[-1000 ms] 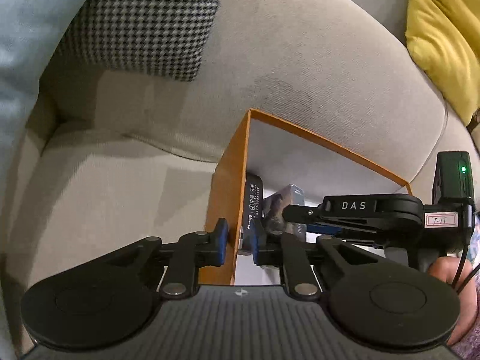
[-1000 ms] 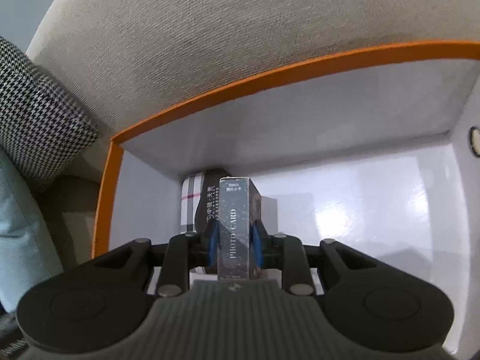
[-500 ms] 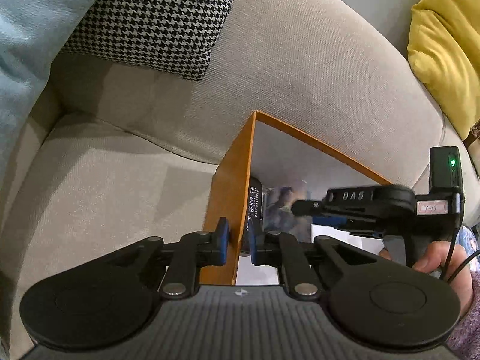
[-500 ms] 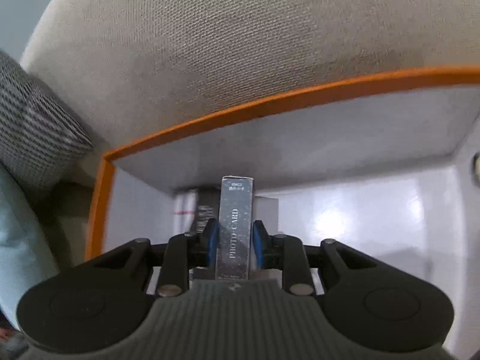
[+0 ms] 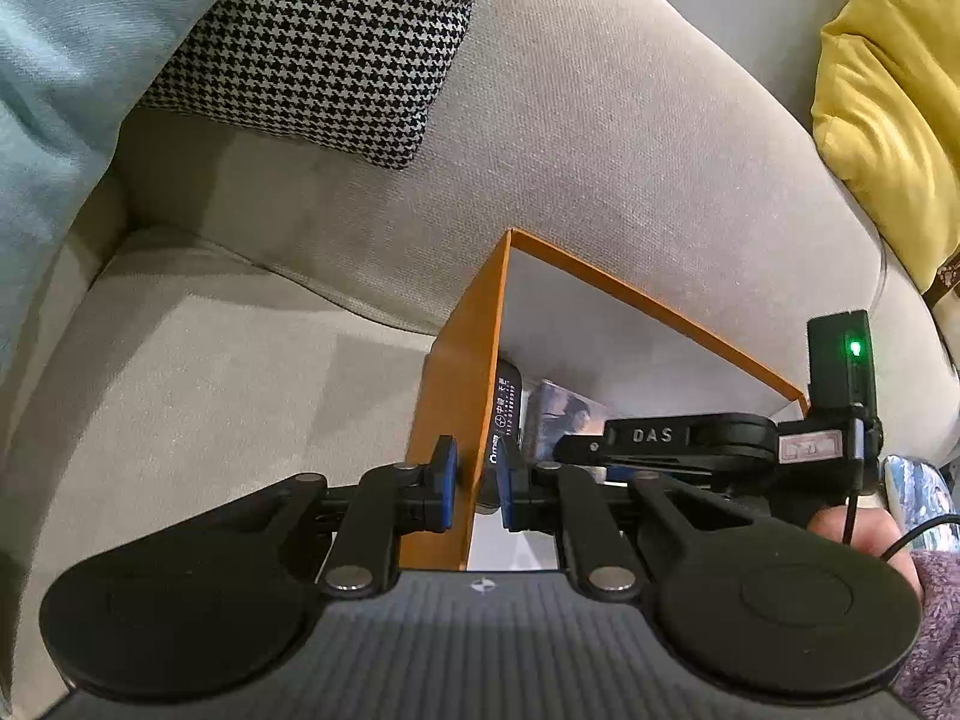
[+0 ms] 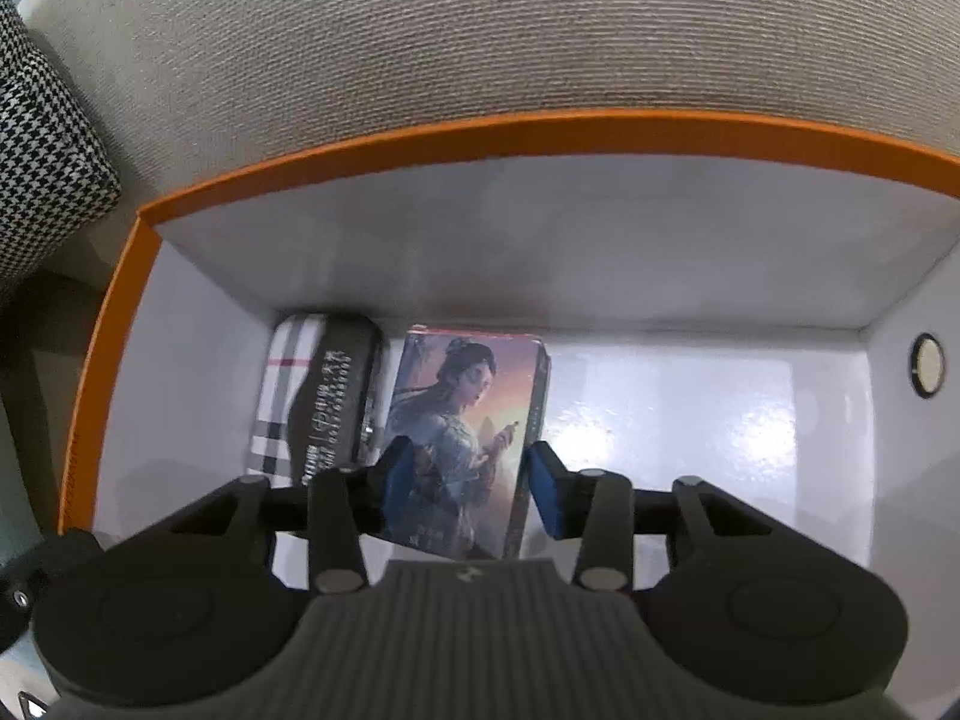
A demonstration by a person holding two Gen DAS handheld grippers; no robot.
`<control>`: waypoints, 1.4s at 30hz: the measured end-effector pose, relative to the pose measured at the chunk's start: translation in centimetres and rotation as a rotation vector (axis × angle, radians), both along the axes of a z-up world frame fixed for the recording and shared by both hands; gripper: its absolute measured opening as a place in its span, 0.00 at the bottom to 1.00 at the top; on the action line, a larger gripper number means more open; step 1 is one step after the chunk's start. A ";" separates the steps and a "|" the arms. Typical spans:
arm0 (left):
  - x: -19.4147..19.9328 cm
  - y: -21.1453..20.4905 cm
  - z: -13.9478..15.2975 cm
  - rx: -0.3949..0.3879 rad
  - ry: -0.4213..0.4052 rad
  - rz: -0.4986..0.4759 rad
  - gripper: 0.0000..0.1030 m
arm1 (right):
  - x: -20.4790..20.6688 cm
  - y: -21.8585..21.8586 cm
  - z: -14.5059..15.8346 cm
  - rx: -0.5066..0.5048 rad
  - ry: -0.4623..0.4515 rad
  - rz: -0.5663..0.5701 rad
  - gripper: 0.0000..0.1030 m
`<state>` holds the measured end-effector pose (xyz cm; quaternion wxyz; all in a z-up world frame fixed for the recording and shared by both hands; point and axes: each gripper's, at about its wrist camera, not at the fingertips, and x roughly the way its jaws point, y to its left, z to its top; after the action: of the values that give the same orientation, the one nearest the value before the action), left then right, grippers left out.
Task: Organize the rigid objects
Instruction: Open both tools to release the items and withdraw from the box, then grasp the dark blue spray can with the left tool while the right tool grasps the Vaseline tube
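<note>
A pale blue cushion (image 5: 54, 78) fills the far left of the left wrist view, with a houndstooth cushion (image 5: 324, 42) beside it, both leaning on the beige sofa (image 5: 600, 138). An orange box (image 5: 456, 402) with a white inside sits on the sofa seat against the backrest. The left tool (image 5: 476, 483) is narrowed onto the left wall of that box, one blue pad outside the wall and one inside, so it grips the wall.

Inside the box, in its back left corner, lies a plaid-patterned item (image 6: 279, 396) with a dark case (image 6: 336, 396) printed with white characters on top of it. Just to the right of these the photo card box (image 6: 465, 438) lies flat on the white floor, its picture side up, its far end close to the back wall. The right tool (image 6: 474, 483) hangs over it, its jaws opening, the blue pads (image 6: 549, 495) standing clear of the card box's sides, which lies between them.

Further right, the box floor is bare and glossy. A yellow cushion (image 5: 888, 108) rests at the sofa's far right.
</note>
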<state>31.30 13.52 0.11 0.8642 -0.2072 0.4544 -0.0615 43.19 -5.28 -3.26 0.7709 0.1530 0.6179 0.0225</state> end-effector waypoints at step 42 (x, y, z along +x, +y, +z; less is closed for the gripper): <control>-22.6 -7.6 -2.6 -0.085 0.045 -0.244 0.14 | -33.4 -2.7 7.6 -0.058 -0.190 0.032 0.39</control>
<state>8.74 5.93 -2.51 0.8304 -0.1884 0.4924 -0.1806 9.82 -7.97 4.32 0.8297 0.1179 0.5447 0.0317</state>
